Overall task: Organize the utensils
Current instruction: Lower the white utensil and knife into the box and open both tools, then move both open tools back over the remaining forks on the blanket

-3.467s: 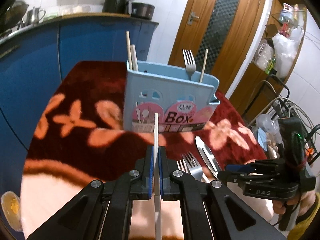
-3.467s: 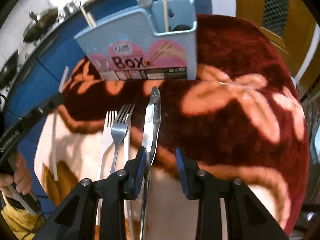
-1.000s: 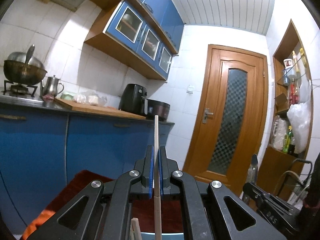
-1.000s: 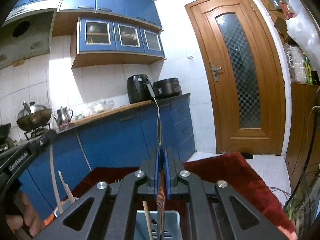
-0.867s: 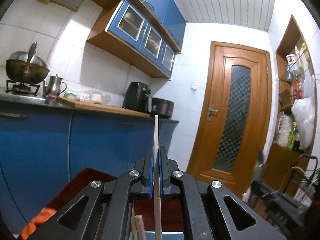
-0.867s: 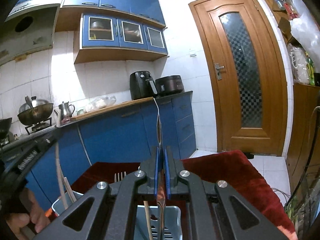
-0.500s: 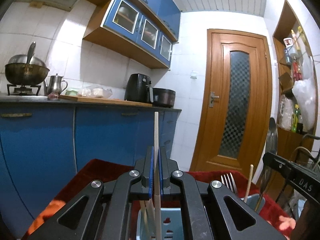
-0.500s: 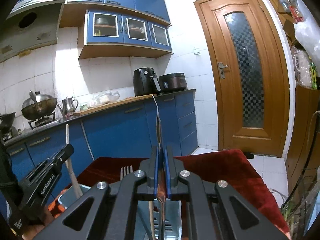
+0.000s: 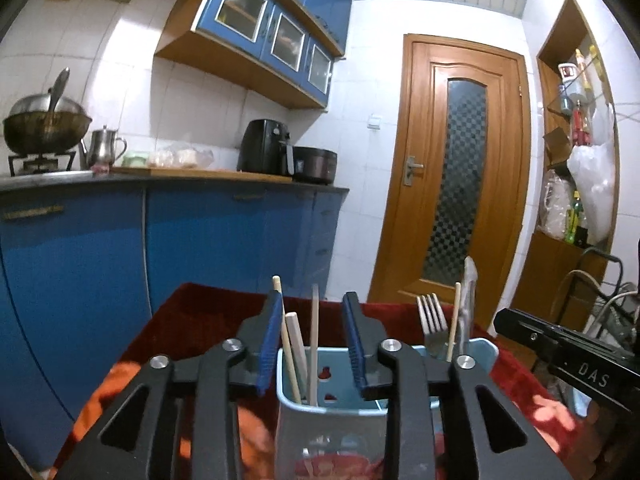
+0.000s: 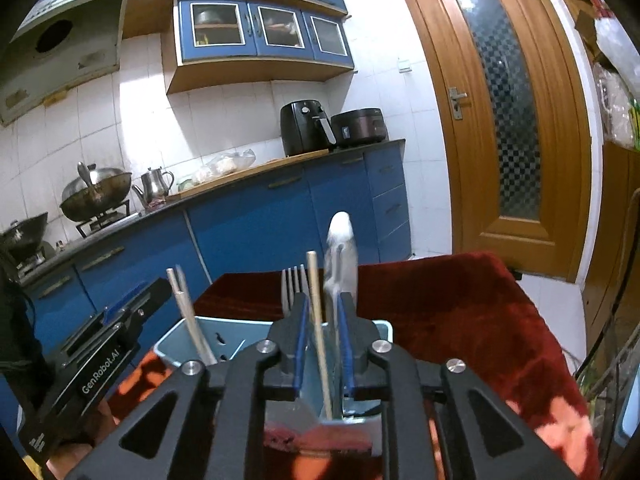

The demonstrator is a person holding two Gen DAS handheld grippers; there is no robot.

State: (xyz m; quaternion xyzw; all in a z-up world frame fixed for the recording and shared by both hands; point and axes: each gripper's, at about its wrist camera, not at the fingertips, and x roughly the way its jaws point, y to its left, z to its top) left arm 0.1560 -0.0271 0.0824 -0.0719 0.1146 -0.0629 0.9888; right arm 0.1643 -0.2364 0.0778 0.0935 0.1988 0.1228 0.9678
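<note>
A light blue utensil box [image 9: 340,412] stands on the red flowered cloth. My left gripper [image 9: 313,344] is open above its left compartment, where three wooden chopsticks [image 9: 315,344] stand upright between the fingers. My right gripper [image 10: 323,344] is open over the right compartment [image 10: 382,330]. A knife [image 10: 341,260], a chopstick [image 10: 318,320] and a fork [image 10: 291,290] stand there between or just behind its fingers. The same fork [image 9: 432,320] and knife [image 9: 468,300] show in the left wrist view. Neither gripper holds anything.
The red cloth [image 10: 460,312] covers the table around the box. Blue kitchen cabinets [image 9: 200,240] and a counter lie behind. A wooden door [image 9: 452,184] is at the back right. Cables [image 9: 608,308] and shelves lie to the right.
Both grippers have opened. The left let go of its chopstick and the right let go of the knife; both now stand in the box. Both grippers sit lower over it.
</note>
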